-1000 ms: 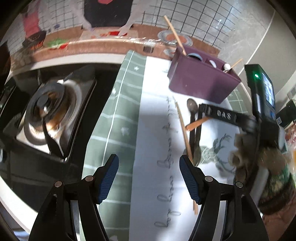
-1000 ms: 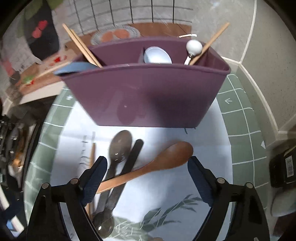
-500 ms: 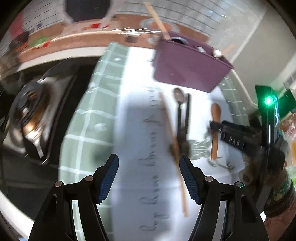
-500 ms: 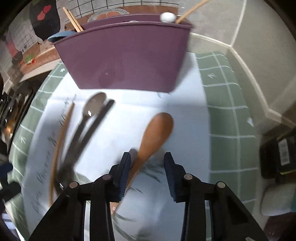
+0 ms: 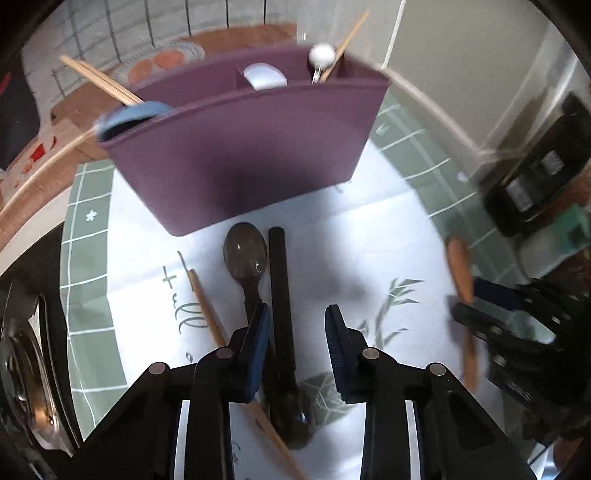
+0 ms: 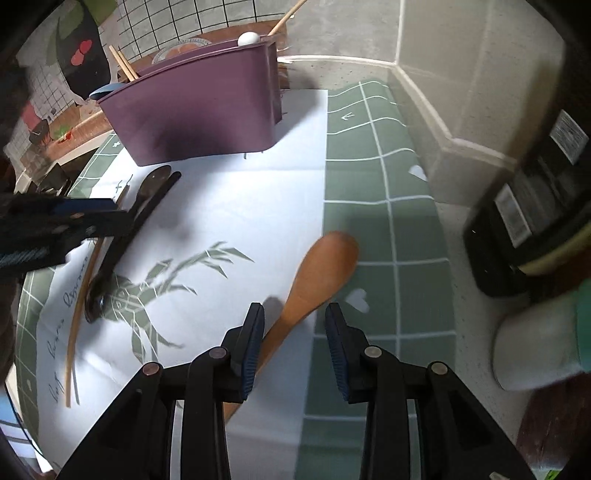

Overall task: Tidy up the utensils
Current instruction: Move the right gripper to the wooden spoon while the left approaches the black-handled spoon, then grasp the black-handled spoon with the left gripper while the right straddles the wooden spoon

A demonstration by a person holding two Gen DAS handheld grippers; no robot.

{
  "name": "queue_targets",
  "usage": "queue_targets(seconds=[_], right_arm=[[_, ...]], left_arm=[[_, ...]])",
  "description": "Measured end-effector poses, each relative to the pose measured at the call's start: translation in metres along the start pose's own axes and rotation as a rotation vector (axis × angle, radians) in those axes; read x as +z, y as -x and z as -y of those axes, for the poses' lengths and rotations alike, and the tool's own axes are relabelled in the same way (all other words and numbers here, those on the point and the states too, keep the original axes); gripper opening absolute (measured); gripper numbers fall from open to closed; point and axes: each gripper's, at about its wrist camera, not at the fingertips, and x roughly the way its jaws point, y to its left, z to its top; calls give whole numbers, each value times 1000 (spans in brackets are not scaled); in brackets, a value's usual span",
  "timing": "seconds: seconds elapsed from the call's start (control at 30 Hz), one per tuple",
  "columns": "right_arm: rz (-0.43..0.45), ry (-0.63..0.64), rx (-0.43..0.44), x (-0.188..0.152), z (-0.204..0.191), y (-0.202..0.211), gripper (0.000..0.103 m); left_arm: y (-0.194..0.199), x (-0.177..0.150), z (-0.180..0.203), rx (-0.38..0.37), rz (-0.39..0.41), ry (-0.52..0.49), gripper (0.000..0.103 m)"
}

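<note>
While partly open over the black-handled utensil (image 5: 282, 295) before the purple caddy (image 5: 251, 155), left gripper (image 5: 297, 347) grasping nothing; right gripper (image 6: 293, 343), half-open, straddling the wooden spoon (image 6: 317, 273). Next: probably closing, lifting.

On the cloth you have one metal spoon (image 5: 245, 254), one black utensil (image 5: 280, 295), one loose chopstick (image 5: 207, 306) and one wooden spoon (image 6: 317, 277). One purple holder (image 5: 251, 155). In it you can count two chopsticks (image 5: 99, 79) at its left end, one more stick (image 5: 349, 35) at the right, one white-knobbed piece (image 5: 322, 53), one white spoon (image 5: 264, 75), one blue item (image 5: 129, 116). Two grippers.
</note>
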Motion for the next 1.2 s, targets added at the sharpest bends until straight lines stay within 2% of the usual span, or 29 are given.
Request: queue_targets(seconds=[0.17,0.23,0.3,0.47,0.67,0.7,0.83,0.9,1.07,1.2], right_arm=[[25,17,5,-5,-4,1,32],[32,15,12,-6,-3,1,35],[36,9,30,-7,-2,2,42],[42,14,40,-5,-10,-1,55],[43,20,48,-5,-11,-1,56],[42,23,50,-5,-11,-1,56],[40,28,53,-5,-10,-1,58],[38,29,57,-6,-9,0,63],[38,37,46,-9,-9,0,64],[39,22,56,-10,-3,2,64]], left_arm=[[-17,5,3,39,-65,-14,32],[-21,6,5,45,-83,-17,32],[-22,7,7,56,-88,-14,32],[-23,3,22,39,-119,-3,32],[-22,-3,42,-41,-145,-15,32],[-23,-3,44,-40,-147,-13,32],[-30,-2,45,42,-124,1,32],[-32,0,45,42,-115,12,32],[-26,-6,34,69,-100,16,34],[-22,-10,17,58,-104,40,35]])
